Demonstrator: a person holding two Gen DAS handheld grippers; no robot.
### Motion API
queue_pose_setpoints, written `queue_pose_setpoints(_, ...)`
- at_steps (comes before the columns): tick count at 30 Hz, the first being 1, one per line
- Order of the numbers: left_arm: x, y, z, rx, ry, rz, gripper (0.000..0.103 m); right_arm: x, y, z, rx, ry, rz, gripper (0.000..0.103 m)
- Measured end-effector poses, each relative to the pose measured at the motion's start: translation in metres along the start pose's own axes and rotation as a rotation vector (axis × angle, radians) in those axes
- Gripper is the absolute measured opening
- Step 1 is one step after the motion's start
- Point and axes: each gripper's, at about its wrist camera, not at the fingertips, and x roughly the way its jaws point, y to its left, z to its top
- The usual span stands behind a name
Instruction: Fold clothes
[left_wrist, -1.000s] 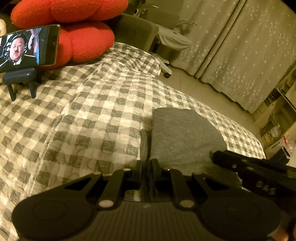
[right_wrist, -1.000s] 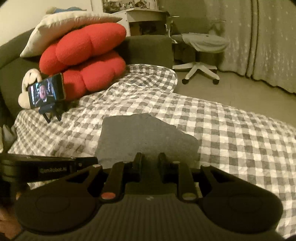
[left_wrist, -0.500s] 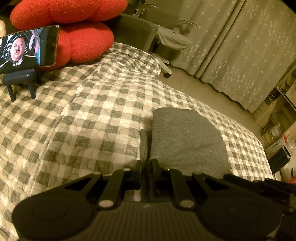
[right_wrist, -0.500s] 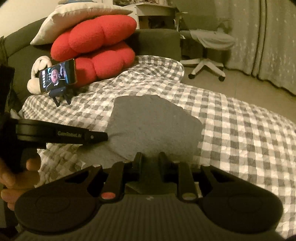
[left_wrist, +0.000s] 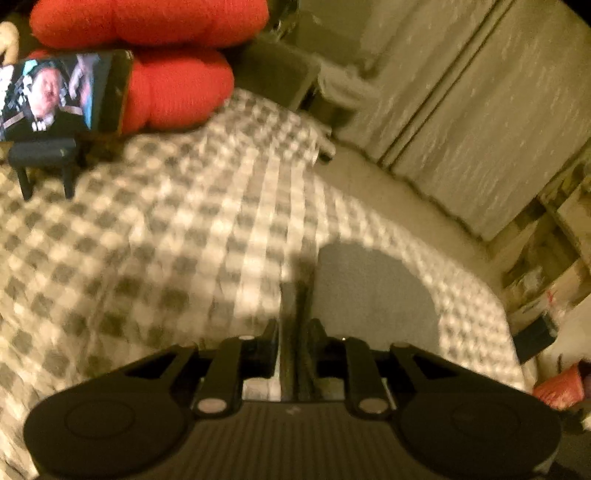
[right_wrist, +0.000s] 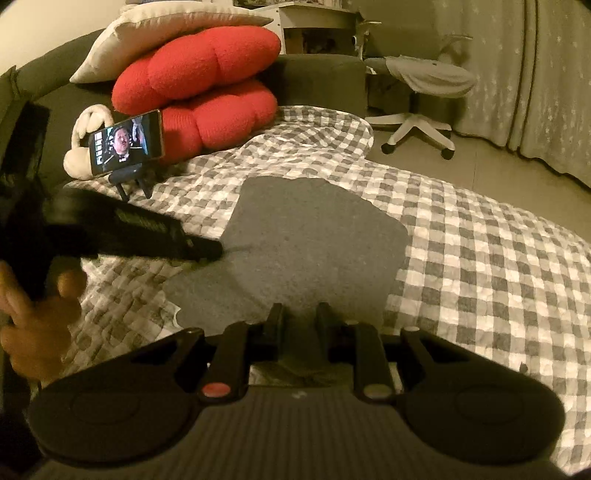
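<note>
Left tongs: pressed together on the near left edge of the grey garment, fabric pinched between them.
Right tongs: closed on the garment's near hem.
Garment: folded flat on the checked bed cover, its front edge lifted slightly.
Left hand: grips the left tool beside the garment.
Phone: on a stand beyond the garment, screen lit.
Red cushions: stacked behind the phone.
</note>
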Motion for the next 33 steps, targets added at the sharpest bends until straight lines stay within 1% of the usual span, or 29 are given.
queue_pose_setpoints(3, -0.004, -0.001, 0.005, 0.002, -0.047, -0.023, 0.017, -0.001, 0.0, -0.001, -0.015, -0.001, 0.005, 0.025)
queue_pose_setpoints(7, 0.001, -0.016, -0.002, 0.068, -0.057, -0.047, 0.017, -0.002, -0.001, 0.0, -0.012, 0.0, 0.01, 0.025)
queue_pose_setpoints(9, 0.007, -0.025, -0.007, 0.108, -0.034, -0.036, 0.017, -0.004, -0.003, 0.001, -0.011, -0.002, 0.02, 0.025)
queue_pose_setpoints(11, 0.02, -0.03, -0.013, 0.131, 0.032, 0.015, 0.018, -0.01, -0.006, 0.002, -0.007, -0.01, 0.033, 0.025)
queue_pose_setpoints(12, 0.025, -0.031, -0.015, 0.133, 0.057, 0.038, 0.02, -0.011, -0.007, 0.002, -0.006, -0.009, 0.036, 0.025)
queue_pose_setpoints(13, 0.026, -0.031, -0.016, 0.131, 0.058, 0.046, 0.022, -0.012, -0.007, 0.002, -0.006, -0.006, 0.039, 0.025)
queue_pose_setpoints(15, 0.025, -0.034, -0.014, 0.135, 0.068, 0.054, 0.023, -0.015, -0.009, 0.002, -0.006, 0.001, 0.044, 0.025)
queue_pose_setpoints(22, 0.025, -0.032, -0.014, 0.122, 0.076, 0.052, 0.026, -0.017, -0.016, 0.0, 0.004, 0.023, 0.045, 0.025)
queue_pose_setpoints(24, 0.023, -0.031, -0.016, 0.121, 0.073, 0.051, 0.026, -0.017, -0.018, 0.0, 0.007, 0.029, 0.045, 0.024)
queue_pose_setpoints(26, 0.021, -0.03, -0.018, 0.123, 0.069, 0.051, 0.026, -0.018, -0.02, -0.001, 0.01, 0.035, 0.046, 0.021)
queue_pose_setpoints(28, 0.02, -0.029, -0.019, 0.12, 0.067, 0.051, 0.026, -0.018, -0.022, -0.002, 0.014, 0.041, 0.045, 0.021)
queue_pose_setpoints(30, 0.019, -0.028, -0.019, 0.116, 0.069, 0.051, 0.026, -0.017, -0.023, -0.002, 0.021, 0.047, 0.041, 0.024)
queue_pose_setpoints(33, 0.02, -0.028, -0.019, 0.115, 0.07, 0.052, 0.026, -0.015, -0.025, -0.003, 0.03, 0.055, 0.036, 0.025)
